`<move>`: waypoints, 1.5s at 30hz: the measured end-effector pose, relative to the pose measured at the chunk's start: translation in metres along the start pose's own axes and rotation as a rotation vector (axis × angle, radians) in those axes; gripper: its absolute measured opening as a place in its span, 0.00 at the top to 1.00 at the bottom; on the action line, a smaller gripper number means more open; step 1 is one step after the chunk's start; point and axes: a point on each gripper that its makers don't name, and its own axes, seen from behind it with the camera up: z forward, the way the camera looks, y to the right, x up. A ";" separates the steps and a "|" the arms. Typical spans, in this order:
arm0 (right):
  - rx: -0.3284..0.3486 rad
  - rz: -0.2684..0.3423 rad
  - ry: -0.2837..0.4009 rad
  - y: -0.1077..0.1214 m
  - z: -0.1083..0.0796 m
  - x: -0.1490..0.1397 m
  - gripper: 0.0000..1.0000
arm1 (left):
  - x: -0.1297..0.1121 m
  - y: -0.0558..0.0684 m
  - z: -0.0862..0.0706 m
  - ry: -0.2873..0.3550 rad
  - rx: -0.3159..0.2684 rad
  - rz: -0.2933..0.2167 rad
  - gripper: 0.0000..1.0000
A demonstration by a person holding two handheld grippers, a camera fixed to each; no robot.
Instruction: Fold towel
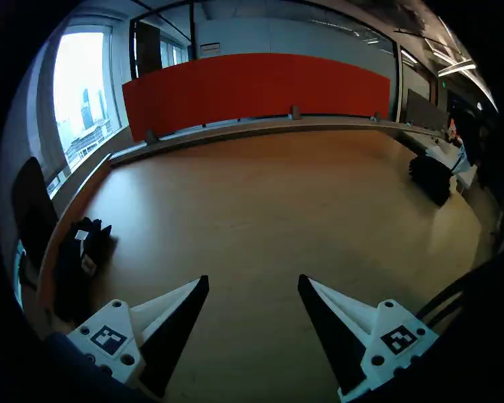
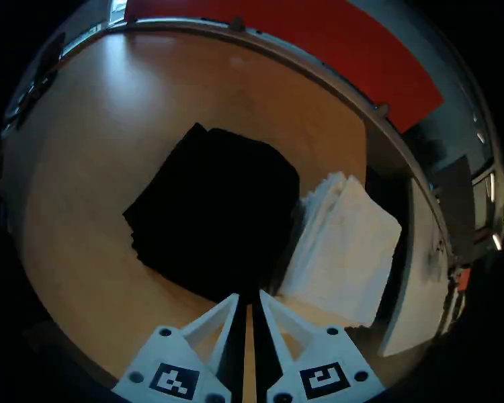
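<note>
A stack of folded black towels point(image 2: 215, 215) lies on the wooden table point(image 2: 84, 168), and a stack of folded white towels point(image 2: 349, 248) leans against its right side. My right gripper point(image 2: 248, 295) has its fingers drawn together with a thin slit between them. Its tips are at the near edge of the black stack, and I cannot tell whether any cloth is pinched. My left gripper point(image 1: 252, 289) hovers open over bare wood point(image 1: 265, 201) with nothing between its fingers. From there the black stack point(image 1: 432, 176) and the white towels point(image 1: 453, 158) sit far off at the right.
A red partition point(image 1: 252, 91) runs along the table's far edge and shows again as a red panel point(image 2: 359, 47). Dark objects point(image 1: 80, 258) sit beyond the table's left edge, near a window point(image 1: 84, 107). A pale panel point(image 2: 413, 282) stands right of the white stack.
</note>
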 end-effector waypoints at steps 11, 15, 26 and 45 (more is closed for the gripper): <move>-0.008 0.011 -0.020 -0.006 0.011 -0.006 0.93 | 0.000 0.000 0.000 -0.002 0.004 0.000 0.01; -0.021 0.013 -0.017 -0.004 0.013 -0.007 0.92 | 0.000 0.000 0.001 -0.001 0.004 0.000 0.01; -0.038 0.027 -0.017 -0.001 0.014 -0.008 0.91 | 0.002 0.003 0.003 -0.001 0.000 0.008 0.01; -0.056 0.027 0.012 -0.005 0.008 -0.006 0.13 | 0.005 0.002 0.003 0.004 0.001 0.007 0.01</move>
